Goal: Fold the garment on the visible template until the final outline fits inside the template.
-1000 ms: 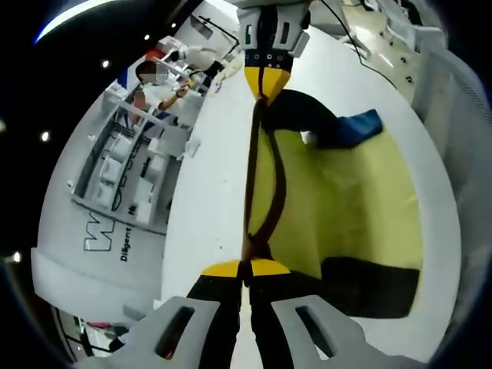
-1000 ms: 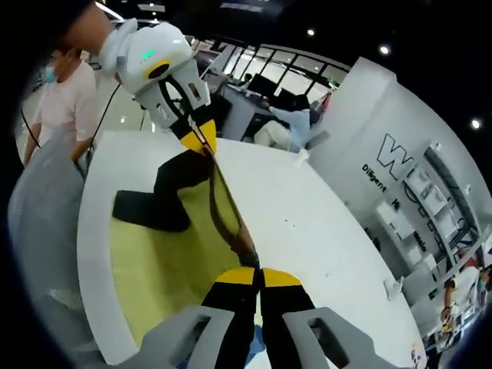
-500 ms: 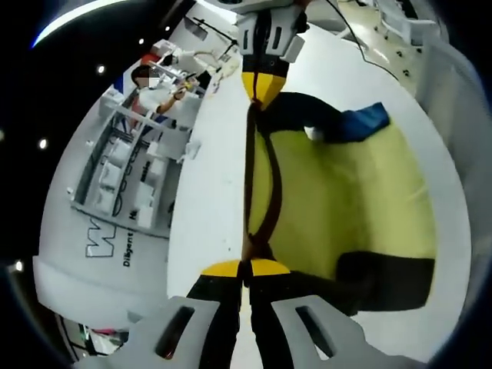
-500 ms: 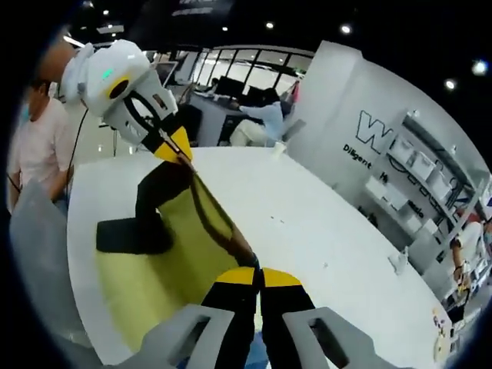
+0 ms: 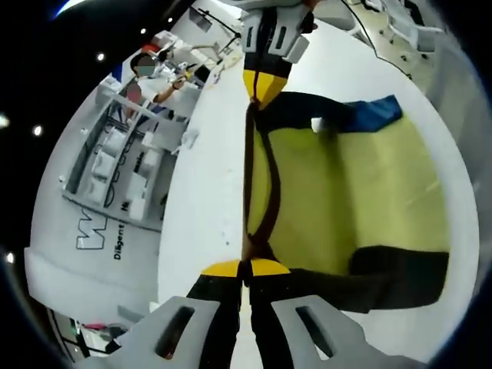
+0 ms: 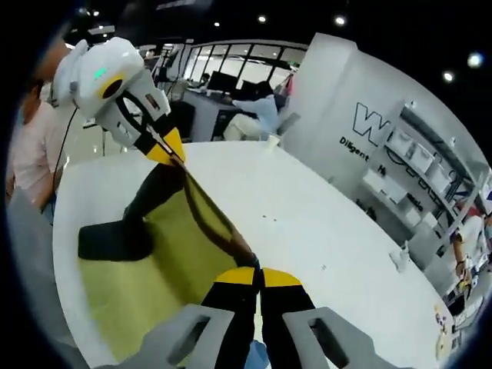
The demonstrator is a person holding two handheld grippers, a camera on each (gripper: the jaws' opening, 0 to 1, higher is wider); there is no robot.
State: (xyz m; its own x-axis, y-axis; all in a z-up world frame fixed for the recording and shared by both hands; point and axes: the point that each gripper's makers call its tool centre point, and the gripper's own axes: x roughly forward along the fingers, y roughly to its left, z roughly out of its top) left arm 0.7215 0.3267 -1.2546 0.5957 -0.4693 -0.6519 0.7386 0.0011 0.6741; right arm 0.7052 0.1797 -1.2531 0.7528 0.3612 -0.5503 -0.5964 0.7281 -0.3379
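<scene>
A yellow garment with black sleeves lies spread on the white table. Its dark brown edge is stretched taut in a line between my two grippers. My left gripper is shut on the near end of that edge. At the top of the left gripper view, my right gripper pinches the far end. In the right gripper view, my right gripper is shut on the same edge of the garment, and my left gripper holds it across from me. A blue patch shows by the far sleeve.
One black sleeve lies near the table's rim, another points outward. A person in a pink shirt stands by the table. Shelves and a lettered white wall stand beyond, with seated people farther off.
Both views have tilted a little with the hands. The garment's edge stays taut between the two shut grippers, and the yellow body lies spread as before.
</scene>
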